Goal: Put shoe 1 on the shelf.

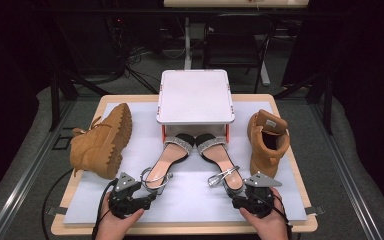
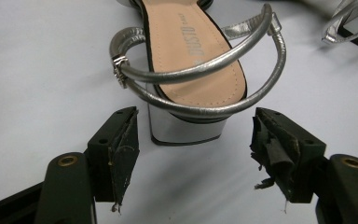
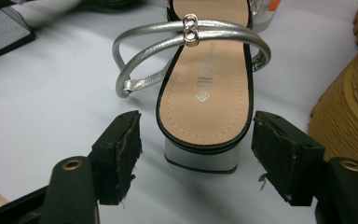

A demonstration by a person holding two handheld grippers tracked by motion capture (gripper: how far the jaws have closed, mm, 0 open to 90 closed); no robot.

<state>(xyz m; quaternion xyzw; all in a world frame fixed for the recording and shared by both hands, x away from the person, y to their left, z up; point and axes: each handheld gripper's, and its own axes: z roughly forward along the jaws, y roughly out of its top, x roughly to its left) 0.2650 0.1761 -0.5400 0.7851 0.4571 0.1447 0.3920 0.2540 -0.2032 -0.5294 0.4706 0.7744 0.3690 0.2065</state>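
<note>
A: Starting closest: a person's two hands at the near edge of the desk (image 1: 80,227), each holding a gripper. The desk is light wood with a white mat (image 1: 190,200) covering most of it, grey floor around it, and a dark room behind with cables and chair legs.

B: What are the fingers doing?

A: Left gripper (image 1: 151,196): fingers (image 2: 121,154) wide open, gripping nothing, with the left sandal (image 1: 167,159) heel block just past them, in line with the gap. Right gripper (image 1: 233,197) is the same: fingers (image 3: 123,156) spread wide, right sandal (image 1: 221,159) heel just ahead, not pressed.

B: And the sandals?

A: Silver ankle straps with small buckles, tan insoles edged in black, shiny silver block heels. They lie side by side mid-desk, heels toward the person, toes under a white tray (image 1: 195,96) on orange legs.

B: Anything else?

A: A tan boot (image 1: 102,142) lies on its side at left, and another boot (image 1: 267,142) stands upright at right.
</note>
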